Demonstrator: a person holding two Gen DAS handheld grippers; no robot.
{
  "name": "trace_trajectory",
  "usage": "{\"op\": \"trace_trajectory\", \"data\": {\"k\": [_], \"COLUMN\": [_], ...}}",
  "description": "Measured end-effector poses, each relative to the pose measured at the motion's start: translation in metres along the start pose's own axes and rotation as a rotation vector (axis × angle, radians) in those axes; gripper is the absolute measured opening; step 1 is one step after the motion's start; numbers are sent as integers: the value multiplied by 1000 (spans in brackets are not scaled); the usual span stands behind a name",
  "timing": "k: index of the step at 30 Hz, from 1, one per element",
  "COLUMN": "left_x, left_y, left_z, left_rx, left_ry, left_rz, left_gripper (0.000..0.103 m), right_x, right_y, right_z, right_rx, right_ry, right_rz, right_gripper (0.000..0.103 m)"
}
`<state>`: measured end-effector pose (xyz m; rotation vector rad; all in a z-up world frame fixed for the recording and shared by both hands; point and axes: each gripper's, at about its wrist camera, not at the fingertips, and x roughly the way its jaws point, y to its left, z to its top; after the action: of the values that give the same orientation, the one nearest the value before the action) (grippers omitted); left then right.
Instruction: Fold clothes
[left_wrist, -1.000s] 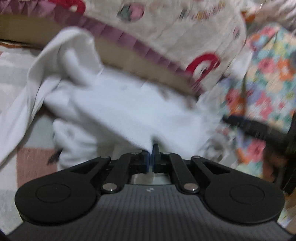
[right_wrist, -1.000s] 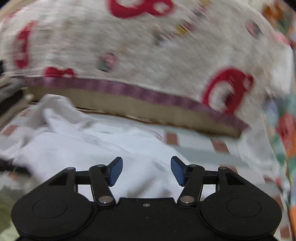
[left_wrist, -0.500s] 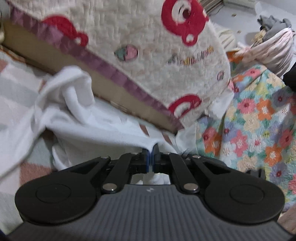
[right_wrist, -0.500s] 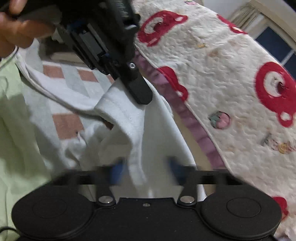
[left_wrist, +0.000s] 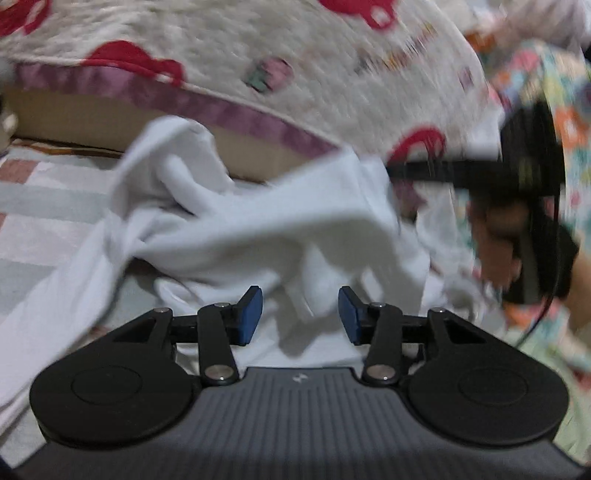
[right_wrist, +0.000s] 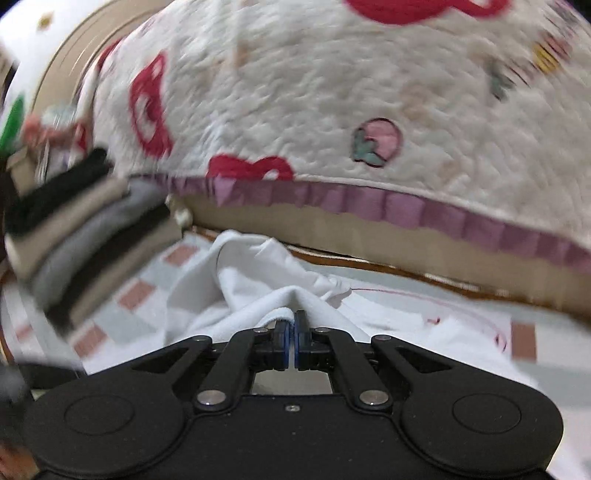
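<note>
Your right tool (right_wrist: 294, 334) pinches an edge of the white garment (left_wrist: 236, 229), lifting it at centre frame off the checked bedsheet (left_wrist: 48, 206), likely to spread it for folding; your left tool (left_wrist: 300, 314) hangs open just below the crumpled cloth, gripping nothing.

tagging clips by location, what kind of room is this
Probably a bedroom: a quilted bedspread hangs over a bed edge, folded clothes are stacked beside it, and a white garment lies on a checked mat.
</note>
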<state>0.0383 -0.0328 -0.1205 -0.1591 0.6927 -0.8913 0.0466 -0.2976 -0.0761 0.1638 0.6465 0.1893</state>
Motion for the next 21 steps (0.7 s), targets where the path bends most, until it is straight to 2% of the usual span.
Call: {"op": "trace_trajectory", "data": {"k": [4,7,8,10,11,12,14,19,20,21], "left_x": [29,53,60,68,70,64,52,3,-1,-5], "left_y": [-27,-30,-27,-16,-10,-5,5,25,30,35], "left_z": [-15,-13,-11,-4,-1,4,15,42,45,45], "left_rx": [126,109,91,59,44,34,17,-3,5,19], "left_ry": [15,8,5,7,4,-9,-42,-211,-215,-214], "left_rz": [43,160,203,283,310,306,305,382,396,420], "left_gripper": [56,74,88,91,82,45,2,2,2,2], "right_x": [-16,-35,-41,-53,-60,-64,-70,-43,-31,-19], "right_y": [-6,5,9,16,20,23,31,22,14,5], "right_z": [0,4,5,8,9,11,15,3,-4,-14], "right_rx": [118,104,99,90,85,65,-44,-280,-312,-344], "right_ry": [-23,-64,-78,-105,-119,-124,-119,-50,-27,3], "right_rz": [80,110,120,141,151,149,69,-266,-327,-378], "right_gripper": [2,2,2,2,2,2,2,4,17,43]}}
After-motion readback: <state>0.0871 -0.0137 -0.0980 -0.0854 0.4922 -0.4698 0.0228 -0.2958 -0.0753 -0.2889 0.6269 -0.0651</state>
